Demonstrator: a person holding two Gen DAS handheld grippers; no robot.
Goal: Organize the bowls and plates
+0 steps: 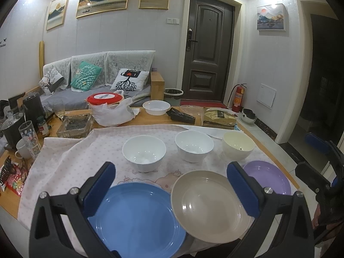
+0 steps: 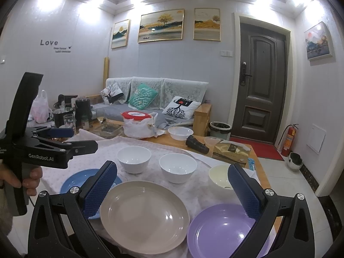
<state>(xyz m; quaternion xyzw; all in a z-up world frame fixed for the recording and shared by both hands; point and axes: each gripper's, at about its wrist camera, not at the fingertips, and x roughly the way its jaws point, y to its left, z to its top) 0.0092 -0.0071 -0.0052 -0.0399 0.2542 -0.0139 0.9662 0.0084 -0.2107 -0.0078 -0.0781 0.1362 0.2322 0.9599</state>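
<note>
Near edge of the tabletop [image 1: 150, 118], on a pale dotted cloth [image 1: 71, 159], I see three plates in a row: blue plate [image 1: 137, 215], beige plate [image 1: 209, 206] overlapping the blue one's rim, purple plate [image 1: 268, 176] just beside it. All glossy, ringed, empty. Behind them, three bowls: white bowl [image 1: 144, 152], second white bowl [image 1: 194, 145], cream bowl [image 1: 238, 147] with a dark speck inside. All upright, apart from one another.

My left tool [image 1: 172, 185] hovers above the blue and beige plates, blue pads spread wide, holding nothing. My right tool [image 2: 172, 187] hangs over the beige and purple plates, also spread wide, empty. A hand [image 2: 28, 178] grips the left tool's handle.
</note>
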